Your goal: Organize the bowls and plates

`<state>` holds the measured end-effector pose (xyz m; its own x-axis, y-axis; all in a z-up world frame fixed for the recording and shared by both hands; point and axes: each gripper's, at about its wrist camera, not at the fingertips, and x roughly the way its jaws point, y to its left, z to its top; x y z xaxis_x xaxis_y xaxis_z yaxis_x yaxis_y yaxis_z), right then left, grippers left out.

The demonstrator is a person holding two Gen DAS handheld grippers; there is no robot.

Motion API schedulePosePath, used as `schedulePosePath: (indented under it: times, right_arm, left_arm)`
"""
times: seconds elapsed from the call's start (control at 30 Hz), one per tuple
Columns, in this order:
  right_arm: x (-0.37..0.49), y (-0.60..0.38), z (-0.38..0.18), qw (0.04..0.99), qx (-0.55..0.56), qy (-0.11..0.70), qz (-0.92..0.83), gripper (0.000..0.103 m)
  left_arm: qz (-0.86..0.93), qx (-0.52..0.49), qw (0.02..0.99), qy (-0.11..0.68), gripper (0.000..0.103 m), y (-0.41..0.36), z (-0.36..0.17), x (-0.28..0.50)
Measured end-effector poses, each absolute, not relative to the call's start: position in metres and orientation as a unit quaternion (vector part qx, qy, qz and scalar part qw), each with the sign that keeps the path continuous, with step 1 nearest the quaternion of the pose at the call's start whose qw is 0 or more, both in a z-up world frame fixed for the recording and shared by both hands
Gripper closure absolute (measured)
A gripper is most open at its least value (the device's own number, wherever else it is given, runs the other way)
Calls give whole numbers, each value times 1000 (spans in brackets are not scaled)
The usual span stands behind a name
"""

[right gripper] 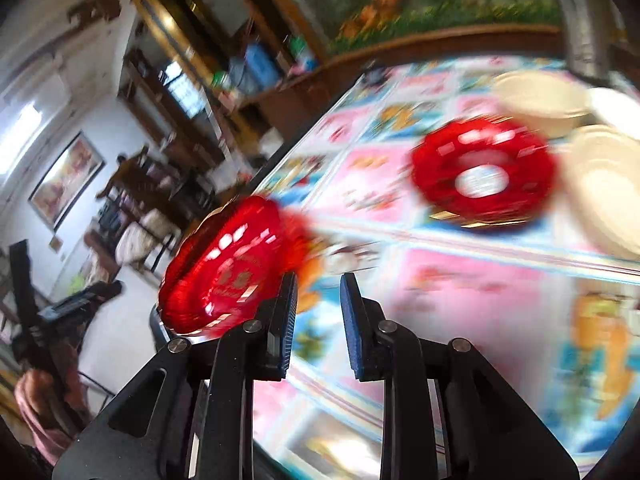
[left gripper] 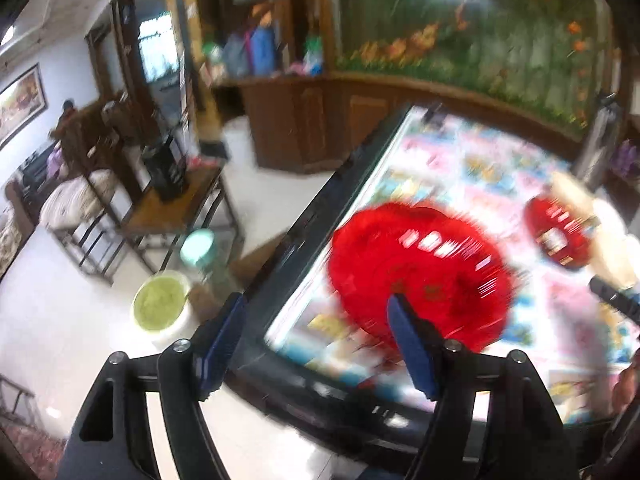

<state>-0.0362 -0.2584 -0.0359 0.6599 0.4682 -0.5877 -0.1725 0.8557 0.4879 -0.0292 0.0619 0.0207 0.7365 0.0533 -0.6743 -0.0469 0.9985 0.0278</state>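
Observation:
A red scalloped plate [left gripper: 420, 272] [right gripper: 228, 264] lies near the left edge of the table [left gripper: 460, 168] [right gripper: 440, 280], which has a colourful cartoon cover. A smaller red bowl [left gripper: 560, 232] [right gripper: 484, 172] sits farther in. Beside it are a cream bowl [right gripper: 536, 100] and a cream plate [right gripper: 604, 184]. My left gripper [left gripper: 316, 304] is wide open with nothing between its fingers; its right finger overlaps the plate's near rim in the picture. My right gripper [right gripper: 319, 284] shows a narrow empty gap and hovers just right of the red plate. Both views are blurred.
The table's dark edge [left gripper: 304, 248] drops to a white floor on the left. A bucket of green stuff [left gripper: 158, 304], a wooden side table [left gripper: 176, 204] and a wooden cabinet [left gripper: 312, 120] stand there. A person [left gripper: 66, 120] is far back.

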Motion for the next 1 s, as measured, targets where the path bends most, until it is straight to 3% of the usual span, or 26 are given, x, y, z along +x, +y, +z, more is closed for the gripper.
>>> schedulePosePath:
  times: [0.03, 0.13, 0.2, 0.23, 0.57, 1.0]
  right_arm:
    - [-43, -270, -33, 894, 201, 364, 169, 80]
    - [-64, -307, -21, 911, 209, 332, 124, 72]
    - [-75, -327, -16, 922, 211, 312, 95, 55]
    - [-79, -337, -14, 924, 216, 303, 84, 53]
    - [-69, -389, -27, 883, 343, 304, 104, 53]
    - [-34, -362, -25, 924, 193, 331, 2, 53]
  left_arm:
    - [14, 8, 937, 349, 20, 52, 27, -30]
    - [-32, 36, 945, 324, 20, 11, 41, -28]
    - [-69, 50, 942, 325, 19, -21, 43, -20]
    - [-83, 51, 937, 334, 19, -35, 43, -13]
    - [-135, 5, 900, 414, 19, -142, 12, 58]
    - [-86, 11, 886, 456, 19, -161, -17, 102]
